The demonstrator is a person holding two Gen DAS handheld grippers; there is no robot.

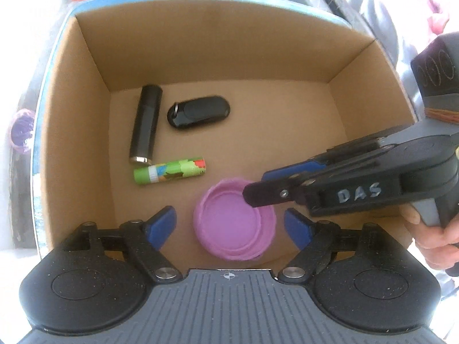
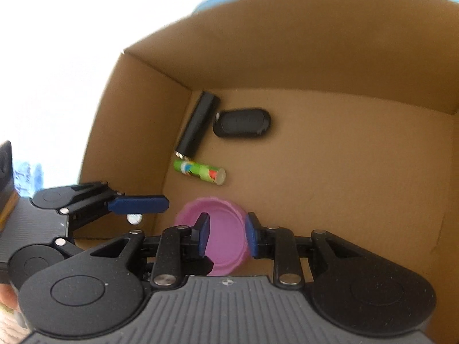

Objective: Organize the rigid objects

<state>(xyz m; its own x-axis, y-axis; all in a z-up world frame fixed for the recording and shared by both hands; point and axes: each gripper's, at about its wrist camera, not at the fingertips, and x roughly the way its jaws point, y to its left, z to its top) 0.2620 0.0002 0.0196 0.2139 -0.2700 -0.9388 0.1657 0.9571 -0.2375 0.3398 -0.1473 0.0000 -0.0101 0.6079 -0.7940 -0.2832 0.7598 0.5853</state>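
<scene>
The pink lid [image 1: 233, 223] lies on the cardboard box [image 1: 200, 57] floor, nearest the cameras; it looks light, stiff and shallow, best pinched across its rim. The right gripper [image 2: 226, 236] reaches in from the side, fingers [image 2: 203, 236] astride that rim, not yet clamped. The left gripper [image 1: 229, 225] hovers above, spread wide. Beyond lie a green tube [image 1: 169, 171], black cylinder [image 1: 145, 123] and key fob [image 1: 198, 111].

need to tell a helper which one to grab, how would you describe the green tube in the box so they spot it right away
Look inside the open cardboard box at the items lying on its floor. Near the left wall, just below the end of the long black cylinder and up-left of the pink lid, lies the green tube. It is the only brightly patterned item: green with a white band and red patches, while the cylinder and oval fob are plain black.
</scene>
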